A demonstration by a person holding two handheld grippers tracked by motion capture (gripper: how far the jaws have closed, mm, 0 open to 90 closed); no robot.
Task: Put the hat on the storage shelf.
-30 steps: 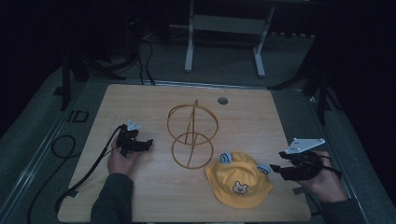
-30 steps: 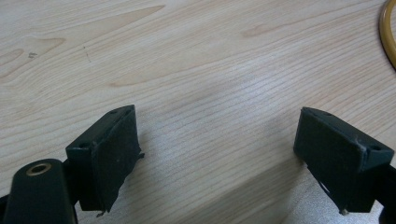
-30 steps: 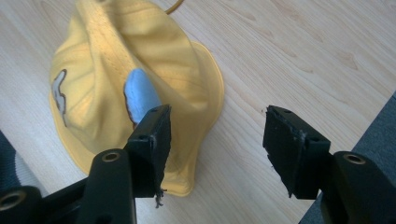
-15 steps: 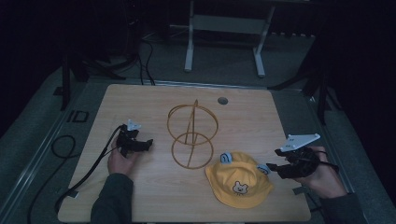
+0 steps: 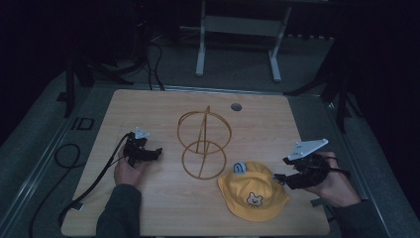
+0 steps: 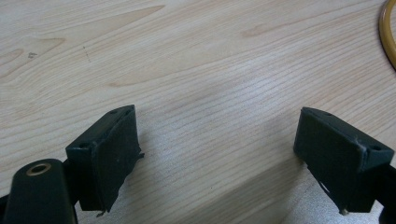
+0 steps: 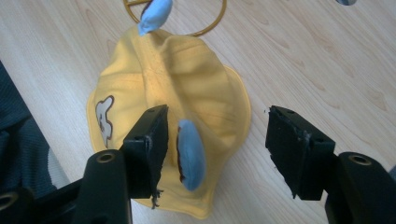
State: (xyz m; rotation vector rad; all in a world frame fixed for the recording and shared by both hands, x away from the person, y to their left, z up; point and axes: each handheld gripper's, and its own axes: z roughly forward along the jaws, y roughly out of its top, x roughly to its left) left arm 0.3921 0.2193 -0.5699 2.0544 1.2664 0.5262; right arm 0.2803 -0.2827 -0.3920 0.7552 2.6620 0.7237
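Table point(image 5: 148, 208): pale wood, dark room around.
Hat point(image 5: 253, 196): near right edge, soft, light, floppy cloth; best pinched at brim or blue ear point(image 7: 190, 154).
Right gripper point(image 7: 215, 140): spread, ear between jaws.
Left gripper point(image 6: 217, 140): spread, empty.
Stand point(image 5: 204, 144): beyond hat, stiff wire.

Looks like lab/recording studio: lone wooden table point(image 5: 148, 106) w/ cable grommet (top edge), dark surrounds, grey carpet floor point(image 5: 39, 148), loose cables point(image 5: 153, 64), white metal stand frame point(image 5: 237, 29) behind.

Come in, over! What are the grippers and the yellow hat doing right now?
Left gripper open, on bare table. Right gripper open around hat's blue ear. Hat flat beside wire stand. Nothing blocking.
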